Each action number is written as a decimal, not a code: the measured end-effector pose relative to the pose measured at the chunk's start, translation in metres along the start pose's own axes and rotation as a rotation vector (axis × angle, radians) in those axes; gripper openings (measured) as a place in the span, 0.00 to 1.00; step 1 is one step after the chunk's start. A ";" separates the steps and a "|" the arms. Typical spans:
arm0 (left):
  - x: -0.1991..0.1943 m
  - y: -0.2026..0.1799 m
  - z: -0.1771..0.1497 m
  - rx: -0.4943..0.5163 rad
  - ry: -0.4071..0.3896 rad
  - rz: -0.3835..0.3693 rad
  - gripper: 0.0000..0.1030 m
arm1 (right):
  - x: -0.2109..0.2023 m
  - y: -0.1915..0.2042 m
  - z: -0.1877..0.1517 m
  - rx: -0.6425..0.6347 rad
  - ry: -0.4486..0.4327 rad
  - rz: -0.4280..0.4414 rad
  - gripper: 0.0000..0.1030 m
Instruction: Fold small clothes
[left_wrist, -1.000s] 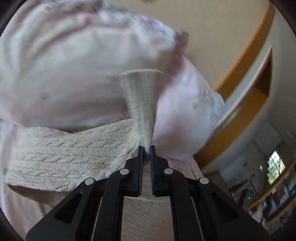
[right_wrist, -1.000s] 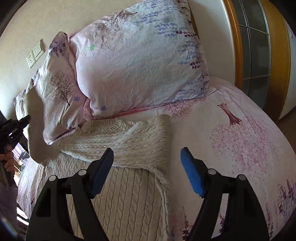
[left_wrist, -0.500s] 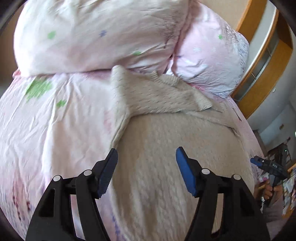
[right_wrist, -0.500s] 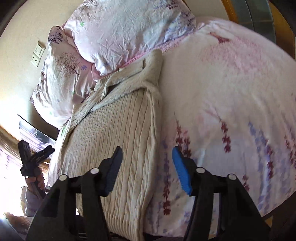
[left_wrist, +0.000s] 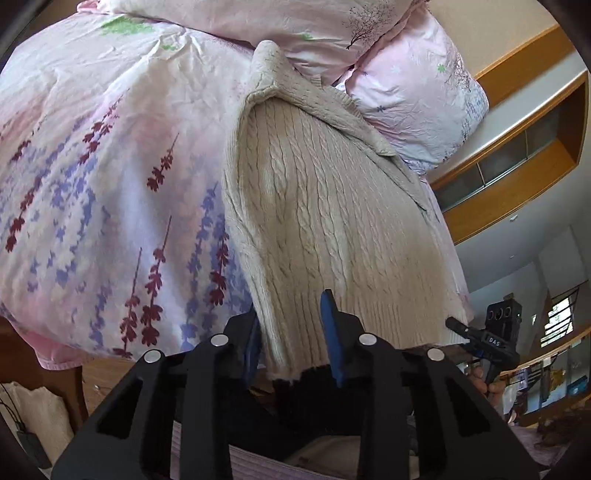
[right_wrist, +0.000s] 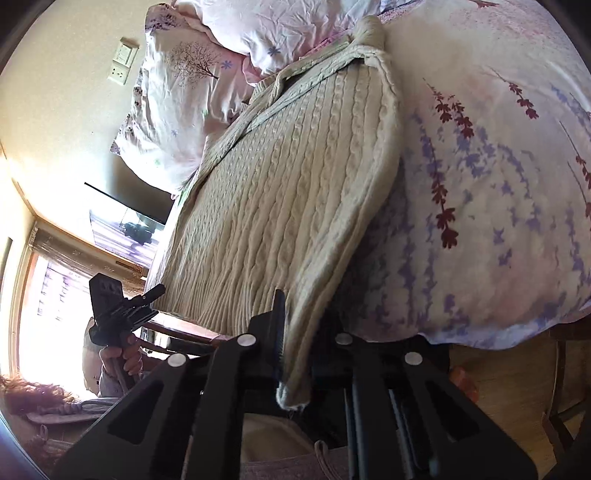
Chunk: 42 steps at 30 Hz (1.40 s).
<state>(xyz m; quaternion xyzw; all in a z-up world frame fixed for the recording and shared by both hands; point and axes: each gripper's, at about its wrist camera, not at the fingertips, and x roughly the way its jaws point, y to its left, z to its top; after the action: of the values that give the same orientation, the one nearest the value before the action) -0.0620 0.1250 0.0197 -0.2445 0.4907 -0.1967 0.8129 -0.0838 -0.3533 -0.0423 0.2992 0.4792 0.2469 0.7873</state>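
A cream cable-knit sweater (left_wrist: 332, 206) lies flat on the floral bedspread (left_wrist: 92, 184), its collar end toward the pillows (left_wrist: 417, 96) far ahead of both grippers. The left gripper (left_wrist: 291, 332) stands partly spread, its fingers straddling one hem corner. The right gripper (right_wrist: 306, 332) straddles the other corner; how tightly it grips, I cannot tell.

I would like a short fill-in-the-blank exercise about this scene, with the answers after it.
1. The garment on the bed is a cream cable-knit ____.
2. The left gripper is at the sweater's bottom ____.
3. The bed cover is printed with ____.
4. Two ____ lie beyond the collar.

Answers: sweater; hem; flowers; pillows
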 end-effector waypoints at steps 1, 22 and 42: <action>0.002 0.000 0.000 0.001 0.006 -0.004 0.18 | 0.000 0.001 0.000 -0.002 -0.007 0.004 0.08; 0.080 0.029 0.269 -0.031 -0.268 0.088 0.72 | 0.057 -0.014 0.235 -0.016 -0.428 -0.237 0.59; 0.120 -0.017 0.258 -0.162 -0.102 -0.287 0.13 | 0.016 -0.010 0.185 -0.145 -0.436 -0.230 0.60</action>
<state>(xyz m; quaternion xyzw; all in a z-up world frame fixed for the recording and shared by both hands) 0.2206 0.0968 0.0483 -0.3867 0.4231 -0.2579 0.7778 0.0912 -0.3928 0.0082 0.2315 0.3101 0.1191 0.9144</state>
